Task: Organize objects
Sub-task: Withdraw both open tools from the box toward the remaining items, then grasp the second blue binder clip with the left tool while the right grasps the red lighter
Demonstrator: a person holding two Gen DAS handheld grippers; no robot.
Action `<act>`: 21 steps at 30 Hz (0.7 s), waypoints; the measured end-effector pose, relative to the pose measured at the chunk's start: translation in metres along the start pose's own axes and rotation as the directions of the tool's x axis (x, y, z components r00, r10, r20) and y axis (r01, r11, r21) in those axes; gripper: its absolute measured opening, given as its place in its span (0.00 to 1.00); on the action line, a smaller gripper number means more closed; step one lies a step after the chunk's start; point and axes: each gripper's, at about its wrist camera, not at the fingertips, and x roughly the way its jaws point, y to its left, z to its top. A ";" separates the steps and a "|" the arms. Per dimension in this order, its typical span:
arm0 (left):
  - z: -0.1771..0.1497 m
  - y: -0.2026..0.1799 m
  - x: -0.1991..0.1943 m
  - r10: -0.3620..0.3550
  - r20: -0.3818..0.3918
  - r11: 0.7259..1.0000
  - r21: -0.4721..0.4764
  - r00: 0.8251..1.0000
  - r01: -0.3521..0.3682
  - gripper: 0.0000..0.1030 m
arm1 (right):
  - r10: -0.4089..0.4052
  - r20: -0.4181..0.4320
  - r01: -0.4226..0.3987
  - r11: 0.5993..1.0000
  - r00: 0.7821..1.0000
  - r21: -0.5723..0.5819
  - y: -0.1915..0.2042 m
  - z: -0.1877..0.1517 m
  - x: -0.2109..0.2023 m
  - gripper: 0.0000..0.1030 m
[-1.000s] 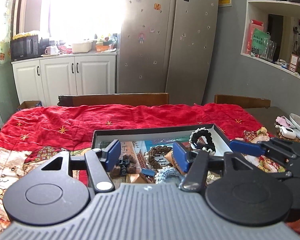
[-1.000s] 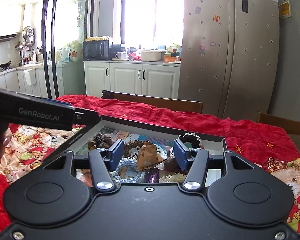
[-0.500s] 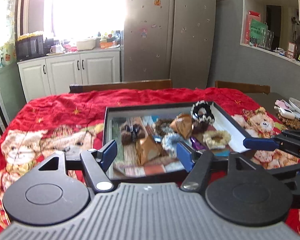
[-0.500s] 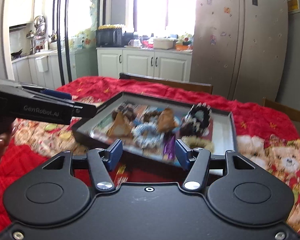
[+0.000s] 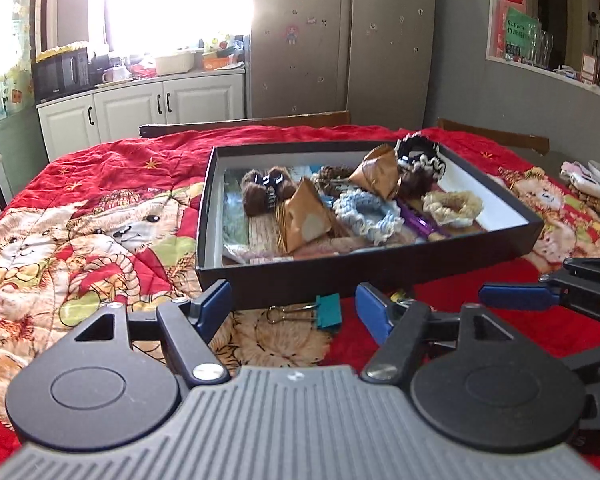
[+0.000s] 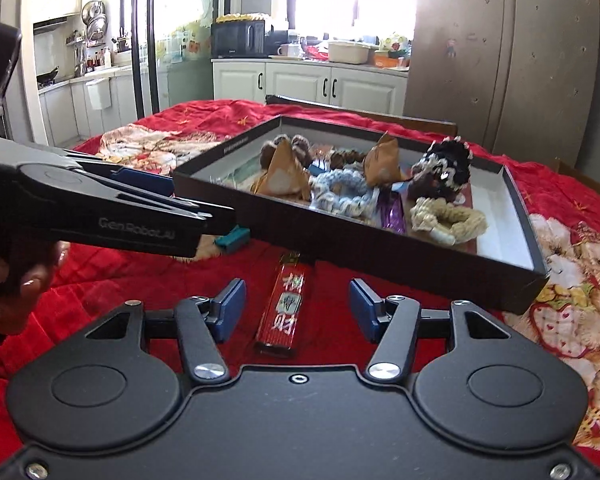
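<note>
A black shallow box (image 5: 364, 276) (image 6: 380, 244) on the red bear-print cloth holds several scrunchies, two brown paper pyramids (image 5: 306, 216) and a purple clip (image 5: 418, 220). In front of the box lies a teal binder clip (image 5: 328, 312) (image 6: 232, 238), low between the fingers of my left gripper (image 5: 294, 306), which is open and holds nothing. A long red packet (image 6: 284, 308) lies flat on the cloth between the fingers of my right gripper (image 6: 296, 304), also open and not touching it. Each gripper shows in the other's view, the left gripper (image 6: 140, 208) and the right gripper (image 5: 516, 296).
A person's hand (image 6: 4, 280) grips the left tool. Wooden chair backs (image 5: 252, 124) stand at the table's far side. Small white items and a plate (image 5: 588, 184) sit on the bare tabletop at the right. Red cloth (image 5: 80, 208) stretches left of the box.
Both grippers have pulled back from above the box and sunk toward the cloth in front of it. The binder clip and the red packet have come into view between their fingers.
</note>
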 end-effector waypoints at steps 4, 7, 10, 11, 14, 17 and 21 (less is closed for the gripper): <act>-0.006 0.003 0.008 -0.010 -0.014 1.000 -0.007 1.000 0.010 0.77 | 0.001 -0.023 -0.001 1.000 1.000 0.004 -0.001 -0.003 0.008 0.48; -0.009 0.005 0.015 -0.016 -0.024 1.000 -0.016 1.000 0.015 0.75 | 0.005 -0.032 -0.004 1.000 0.999 0.017 -0.004 -0.004 0.012 0.47; -0.011 0.006 0.021 -0.030 -0.047 0.999 -0.029 0.998 0.029 0.72 | 0.009 -0.032 -0.008 0.999 0.999 0.034 -0.007 -0.005 0.013 0.47; -0.011 0.006 0.021 -0.032 -0.048 0.999 -0.032 0.998 0.030 0.72 | 0.011 -0.033 -0.009 0.999 0.999 0.037 -0.008 -0.005 0.013 0.47; -0.011 0.005 0.022 -0.031 -0.052 0.999 -0.032 0.998 0.029 0.72 | 0.013 -0.035 -0.011 0.999 0.999 0.041 -0.009 -0.005 0.015 0.47; -0.011 0.004 0.023 -0.027 -0.054 0.999 -0.032 0.998 0.026 0.72 | 0.011 -0.036 -0.009 0.999 0.999 0.037 -0.008 -0.005 0.015 0.46; -0.011 0.002 0.024 -0.019 -0.058 1.000 -0.025 0.998 0.018 0.72 | 0.012 -0.036 -0.010 0.999 0.999 0.038 -0.008 -0.004 0.016 0.44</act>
